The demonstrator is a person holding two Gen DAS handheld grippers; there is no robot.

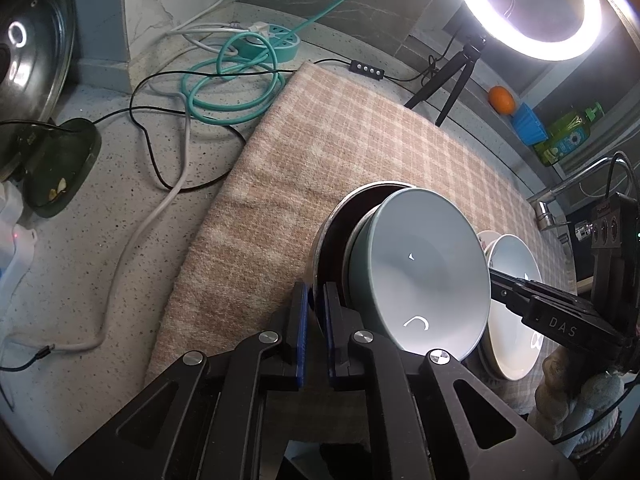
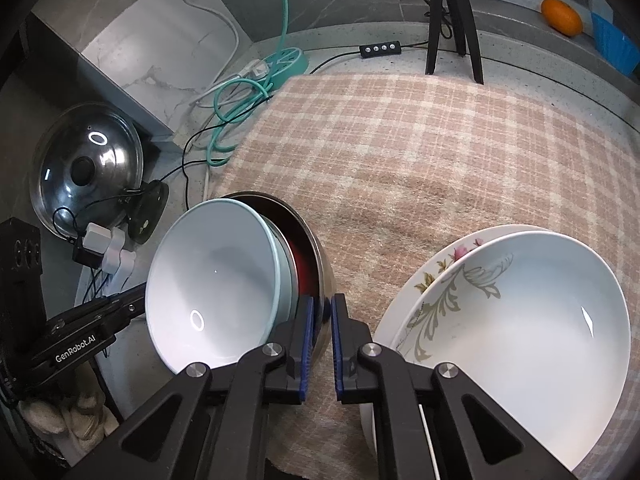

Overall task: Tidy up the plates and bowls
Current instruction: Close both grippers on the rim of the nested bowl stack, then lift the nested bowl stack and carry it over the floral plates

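Left tool clamped narrowly on the rim of a metal bowl, lifted and tilted above the checked cloth on the surface. Pale blue bowl nested inside. Right tool clamped on the opposite rim. Two stacked white plates just beside, on the cloth.

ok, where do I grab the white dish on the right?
Probably the near rim, from the front: the white dish sits open side up on the flowered plate, its thin lip raised, so the jaws can straddle it. For now the left gripper and right gripper clamp the metal bowl.
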